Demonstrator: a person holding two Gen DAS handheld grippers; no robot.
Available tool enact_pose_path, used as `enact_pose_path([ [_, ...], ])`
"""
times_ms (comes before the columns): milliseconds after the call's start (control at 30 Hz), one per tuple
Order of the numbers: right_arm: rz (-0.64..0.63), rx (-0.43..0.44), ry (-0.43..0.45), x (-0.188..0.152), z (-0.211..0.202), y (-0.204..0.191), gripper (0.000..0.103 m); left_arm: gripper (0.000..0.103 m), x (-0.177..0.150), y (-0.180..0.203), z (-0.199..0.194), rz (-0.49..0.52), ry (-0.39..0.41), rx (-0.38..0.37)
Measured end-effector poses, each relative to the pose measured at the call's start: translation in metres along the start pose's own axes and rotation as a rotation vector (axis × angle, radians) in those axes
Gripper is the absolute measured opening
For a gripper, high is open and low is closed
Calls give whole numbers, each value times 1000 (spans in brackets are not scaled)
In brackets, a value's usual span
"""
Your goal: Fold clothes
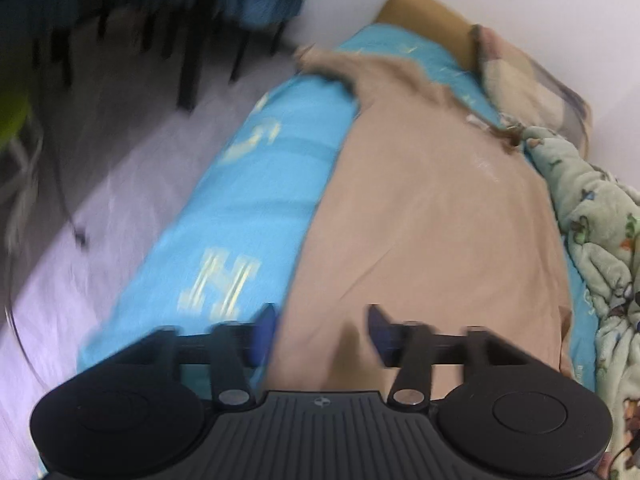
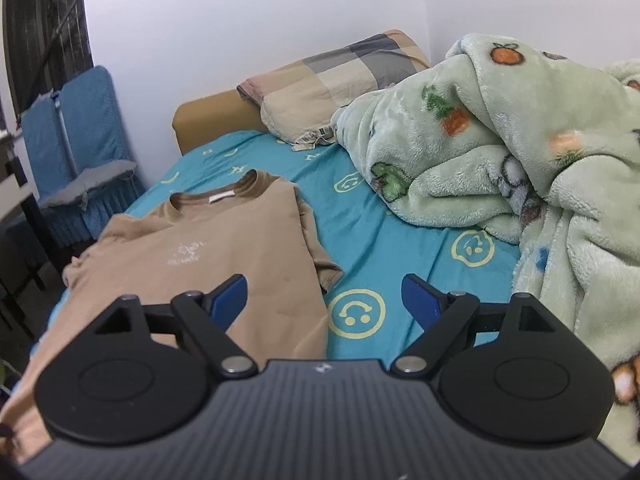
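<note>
Your left tongs (image 1: 322, 330) hang open over the near hem of the tan T-shirt (image 1: 420, 216), holding nothing; that view is blurred, so a hasty pinch there could miss the hem or catch the blue bedsheet (image 1: 240, 208) too. Your right tongs (image 2: 324, 300) stand wide open and empty, straddling the shirt's right edge. The shirt lies flat on the bed, collar far. Its far-right sleeve (image 2: 320, 256) is already tucked; dragging may bunch it. Further right, the green blanket (image 2: 500, 140) crowds your folding room.
</note>
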State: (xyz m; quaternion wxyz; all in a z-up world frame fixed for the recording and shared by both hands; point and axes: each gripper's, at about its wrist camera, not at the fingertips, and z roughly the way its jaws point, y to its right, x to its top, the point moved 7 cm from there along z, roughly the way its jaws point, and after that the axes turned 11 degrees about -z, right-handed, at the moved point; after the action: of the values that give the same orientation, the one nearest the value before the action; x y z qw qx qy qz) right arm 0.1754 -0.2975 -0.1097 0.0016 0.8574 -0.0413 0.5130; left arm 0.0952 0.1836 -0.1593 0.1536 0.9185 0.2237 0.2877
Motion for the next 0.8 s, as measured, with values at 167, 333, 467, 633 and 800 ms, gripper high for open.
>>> enact_pose_path([
  [167,57,21,47,8,-2,7,86,82,55,83,-34,221,117,2],
  [333,61,21,62,11,3,7,86,85,91,170,-69,359,186,-58],
  [467,57,21,70,14,6,7,86,87,97,227,-82,397,214,-116],
  [633,74,46,75,13,9,7,86,92,71,264,-75,358,170,-164],
  [800,119,89,37,7,21,7,85,95,31,259,-38,375,164,-195],
])
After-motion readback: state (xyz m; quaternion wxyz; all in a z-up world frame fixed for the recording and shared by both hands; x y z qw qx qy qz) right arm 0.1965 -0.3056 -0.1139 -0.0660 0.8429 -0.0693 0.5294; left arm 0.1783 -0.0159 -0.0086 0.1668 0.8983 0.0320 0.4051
